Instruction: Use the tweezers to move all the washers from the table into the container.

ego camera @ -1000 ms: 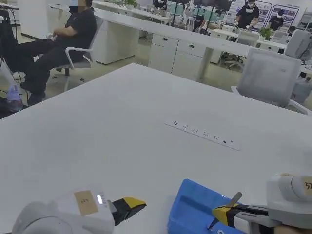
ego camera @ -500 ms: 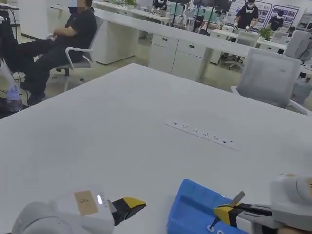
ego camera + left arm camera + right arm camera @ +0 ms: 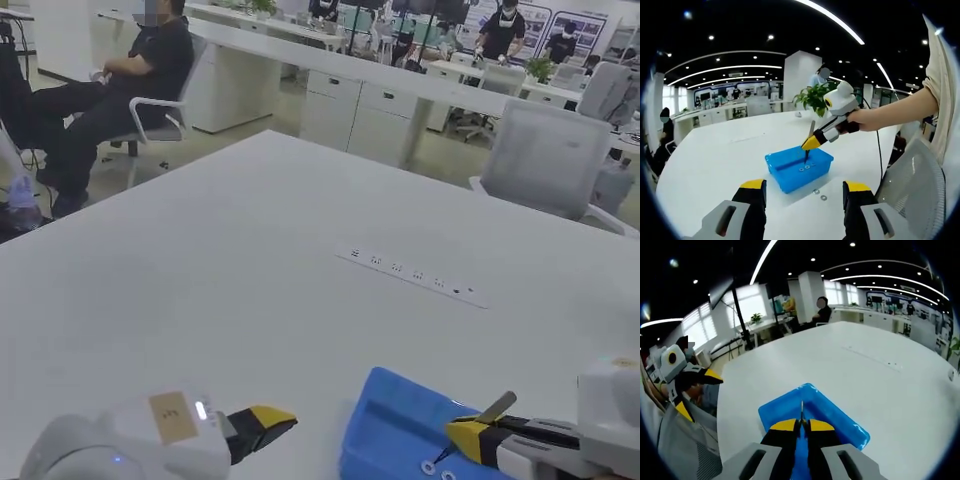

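A blue container point(image 3: 395, 425) sits at the near edge of the white table point(image 3: 250, 260). Several washers point(image 3: 807, 166) lie inside the container point(image 3: 790, 170), and two more washers point(image 3: 820, 194) lie on the table just in front of it. My right gripper point(image 3: 468, 438) is shut on thin metal tweezers point(image 3: 496, 407), whose tip points down into the container. In the right gripper view the tweezers point(image 3: 801, 412) stick out between the shut jaws of my right gripper point(image 3: 802, 426) over the container point(image 3: 840, 425). My left gripper point(image 3: 805, 186) is open and empty, and it point(image 3: 268, 420) hovers left of the container.
A row of flush sockets point(image 3: 412, 273) is set into the table beyond the container. A white chair point(image 3: 550, 155) stands at the far right edge. A person point(image 3: 120, 80) sits at the far left, and more desks and people fill the room behind.
My right gripper with the tweezers has drifted slightly to the right over the container. The left gripper has stayed put.
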